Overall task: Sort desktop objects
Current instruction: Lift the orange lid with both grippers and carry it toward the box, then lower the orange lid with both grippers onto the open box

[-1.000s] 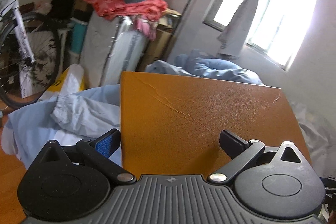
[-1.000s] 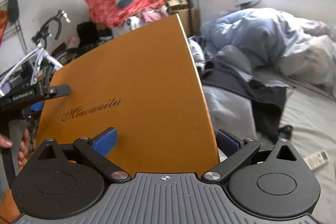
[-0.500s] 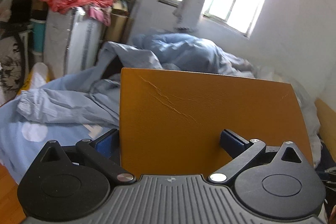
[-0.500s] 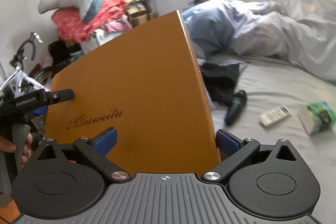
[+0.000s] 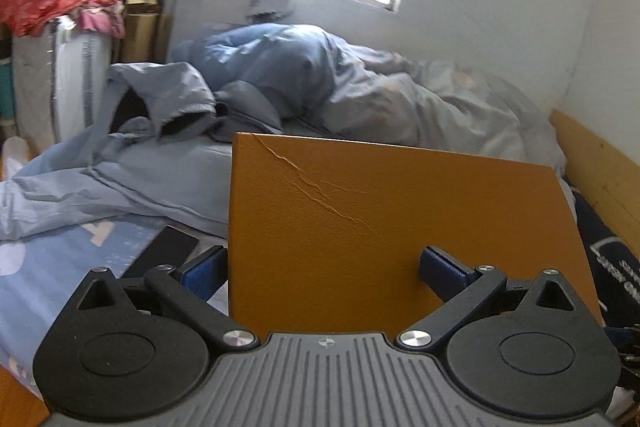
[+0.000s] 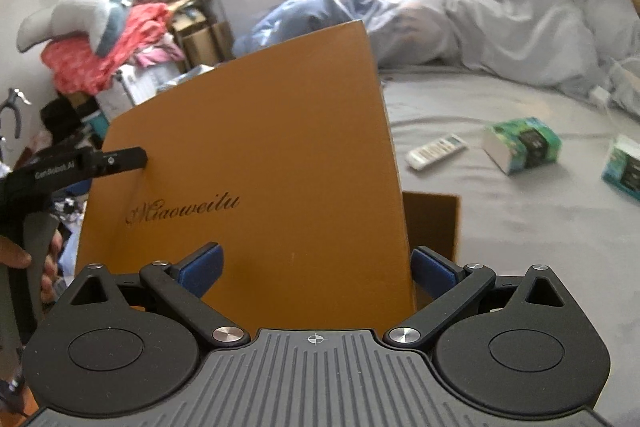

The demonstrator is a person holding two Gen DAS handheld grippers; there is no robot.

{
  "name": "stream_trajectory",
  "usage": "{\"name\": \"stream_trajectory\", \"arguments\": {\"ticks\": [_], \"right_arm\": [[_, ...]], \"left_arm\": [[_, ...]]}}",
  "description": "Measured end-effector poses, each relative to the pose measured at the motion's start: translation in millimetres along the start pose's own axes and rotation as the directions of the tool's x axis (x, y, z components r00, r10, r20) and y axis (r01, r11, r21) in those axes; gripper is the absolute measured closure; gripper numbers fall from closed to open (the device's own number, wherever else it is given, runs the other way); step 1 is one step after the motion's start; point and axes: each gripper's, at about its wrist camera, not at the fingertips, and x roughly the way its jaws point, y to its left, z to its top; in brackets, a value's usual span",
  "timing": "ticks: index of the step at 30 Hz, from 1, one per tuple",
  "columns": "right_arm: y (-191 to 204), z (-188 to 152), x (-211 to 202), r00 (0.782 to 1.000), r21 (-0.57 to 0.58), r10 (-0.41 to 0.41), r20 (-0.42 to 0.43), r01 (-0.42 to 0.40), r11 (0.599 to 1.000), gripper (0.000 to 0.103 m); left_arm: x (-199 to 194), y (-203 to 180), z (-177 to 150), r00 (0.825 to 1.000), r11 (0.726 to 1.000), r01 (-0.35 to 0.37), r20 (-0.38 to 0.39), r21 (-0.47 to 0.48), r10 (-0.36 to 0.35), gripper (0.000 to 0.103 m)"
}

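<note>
Pad carried between two hand-held grippers. The orange pad (image 5: pixel 400 227) hangs in the air, upright and slightly bowed, its stamped face toward the right wrist camera. In each of the left gripper (image 5: pixel 320 265) and the right gripper (image 6: pixel 316 261) the jaws stand wide, one finger before the pad's face and the other behind its edge. Whether they clamp the sheet or only wedge it cannot be told. Over the last second the pad has kept its place in both jaws while the room behind it has swung. The clothes pile (image 6: pixel 108 63) has slid to the left, and the bed (image 6: pixel 520 267) with its rumpled quilt now fills both views. A remote (image 6: pixel 436 151) and two green packs (image 6: pixel 520 145) have come into sight on the sheet. This suggests the pad is being turned toward the bed, though its destination is not settled, and no table shows. The pad hides much of each view. Its lower edge is cut off by the gripper bodies. A dark brown panel (image 6: pixel 434 223) behind it is hard to identify. A flat black slab (image 5: pixel 164 253) on the bedding may be a phone. Of the person, only fingers (image 6: pixel 24 259) at the left handle show.
</note>
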Motion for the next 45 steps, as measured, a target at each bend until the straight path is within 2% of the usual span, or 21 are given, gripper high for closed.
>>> {"name": "stream_trajectory", "arguments": {"ticks": [6, 19, 36, 45], "right_arm": [[-21, -22, -5, 1.0, 0.052, -0.027, -0.017, 0.027, 0.998, 0.003], [-46, -45, 17, 0.994, 0.126, -0.051, -0.093, 0.062, 0.99, 0.003], [-57, -55, 56, 0.981, 0.163, -0.041, -0.187, 0.072, 0.984, 0.002], [-69, -52, 69, 0.981, 0.182, -0.026, -0.193, 0.062, 0.981, 0.002]], "left_arm": [[15, -20, -6, 0.999, 0.998, 0.024, -0.039, 0.055, -0.022, 0.0], [57, -52, -14, 0.991, 0.985, 0.064, -0.129, 0.16, -0.044, 0.0], [108, -35, -22, 0.97, 0.987, 0.044, -0.245, 0.154, -0.005, 0.001], [110, -32, -20, 0.968, 0.985, 0.07, -0.248, 0.158, -0.029, 0.001]]}}
